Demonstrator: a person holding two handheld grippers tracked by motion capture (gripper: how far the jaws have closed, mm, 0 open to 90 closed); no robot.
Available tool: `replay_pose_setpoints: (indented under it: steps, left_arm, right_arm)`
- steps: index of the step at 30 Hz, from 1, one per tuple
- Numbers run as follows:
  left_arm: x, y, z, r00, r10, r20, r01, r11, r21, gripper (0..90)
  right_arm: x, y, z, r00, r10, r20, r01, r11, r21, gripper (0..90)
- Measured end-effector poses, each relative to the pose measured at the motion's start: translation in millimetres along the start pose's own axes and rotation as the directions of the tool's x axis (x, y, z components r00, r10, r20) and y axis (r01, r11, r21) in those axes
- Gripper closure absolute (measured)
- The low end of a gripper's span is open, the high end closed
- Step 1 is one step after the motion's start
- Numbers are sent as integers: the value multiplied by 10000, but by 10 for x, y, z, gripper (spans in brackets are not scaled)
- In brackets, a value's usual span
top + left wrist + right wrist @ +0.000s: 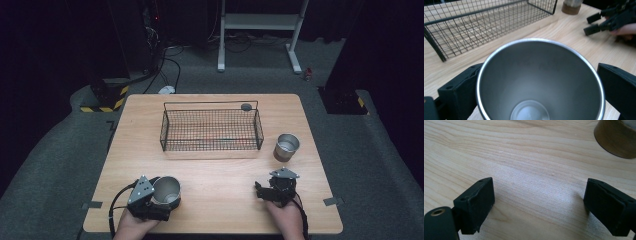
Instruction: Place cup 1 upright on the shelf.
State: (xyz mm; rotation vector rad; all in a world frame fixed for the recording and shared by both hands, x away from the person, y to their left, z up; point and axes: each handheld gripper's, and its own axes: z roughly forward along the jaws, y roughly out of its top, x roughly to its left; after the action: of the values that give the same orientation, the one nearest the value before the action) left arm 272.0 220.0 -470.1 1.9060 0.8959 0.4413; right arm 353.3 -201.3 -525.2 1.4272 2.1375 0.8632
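1. Lower left of the high view: the left gripper [162, 200] has its fingers [459, 93] on either side of a steel cup [167, 191]; whether they press it, I cannot tell.
2. Lower right: the right gripper [261, 190] spreads its fingers wide over bare counter [220, 175].
3. Wire basket [210, 129] sits upper centre; a second cup [286, 146] stands near the counter's right edge.

Brushed steel cup [540, 82], wire basket [210, 129], matt wood table [225, 195]

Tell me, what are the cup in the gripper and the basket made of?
The cup looks like brushed metal, probably steel: grey, dull sheen, bright rim. The basket looks like thin black wire, likely coated metal: an open see-through grid.
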Motion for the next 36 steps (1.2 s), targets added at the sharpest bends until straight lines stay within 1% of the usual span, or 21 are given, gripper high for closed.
replay_pose_setpoints:
  steps: [3,4,5,6,7,10,11,12,15,17,18,21,22,24,25,26,33,34,36]
  left_arm:
    - [-10,-18,-5,10000,-30,-20,30,10000,-14,1]
    - [-3,-28,-15,9999,88,-99,-88,10000,25,1]
    - [-3,-28,-15,9999,88,-99,-88,10000,25,1]
    - [19,-36,-25,9996,187,-232,-188,9998,-11,1]
    - [26,-41,-27,9997,147,-202,-147,9999,7,3]
    - [45,-51,-29,9997,201,-132,-200,9998,74,6]
    - [50,-65,-10,9999,109,12,-109,9998,146,6]
    - [52,-72,1,9999,143,0,-143,9996,243,6]
    - [49,-88,20,9999,147,22,-148,9996,258,7]
    - [46,-93,20,9997,252,-39,-251,9993,261,15]
    - [48,-94,11,9995,316,-54,-315,9994,121,38]
    - [44,-92,9,9993,369,-72,-369,9993,59,87]
    - [45,-95,16,9994,342,-15,-342,9994,32,98]
    - [44,-95,21,9994,353,-37,-353,9994,-12,116]
    - [44,-95,21,9994,353,-37,-353,9994,-12,120]
    - [36,-91,31,9990,432,-128,-433,9991,-23,123]
    - [35,-88,29,9987,443,-268,-443,9990,2,134]
    - [39,-88,30,9982,498,-324,-499,9988,-20,135]
    - [44,-89,32,9981,470,-395,-473,9989,-51,136]
  right_arm:
    - [0,0,0,10000,0,1,0,10000,1,98]
    - [0,-1,-1,10000,-8,-5,8,10000,-1,98]
    - [0,-1,-1,10000,-8,-5,8,10000,-1,98]
    - [-2,0,0,10000,-18,-17,18,10000,0,98]
    - [-5,2,1,10000,-64,-22,64,10000,5,98]
    - [-5,2,1,10000,-60,-20,60,10000,7,98]
    - [-5,2,1,10000,-60,-21,60,10000,6,98]
    - [-5,2,1,10000,-60,-20,60,10000,7,98]
    - [-5,2,1,10000,-61,-20,61,10000,7,98]
    - [-5,1,1,10000,-60,-19,60,10000,7,98]
    - [-5,1,0,10000,-60,-20,60,10000,7,98]
    - [-5,2,1,10000,-60,-20,60,10000,7,98]
    - [-5,2,1,10000,-61,-20,61,10000,6,98]
    - [-5,2,1,10000,-63,-19,63,10000,6,98]
    - [-5,2,1,10000,-60,-21,60,10000,7,98]
    - [-5,2,1,10000,-61,-21,61,10000,7,98]
    - [-5,2,1,10000,-63,-21,64,10000,6,98]
    - [-5,2,1,10000,-62,-21,62,10000,8,98]
    - [-5,2,1,10000,-63,-21,63,10000,7,98]
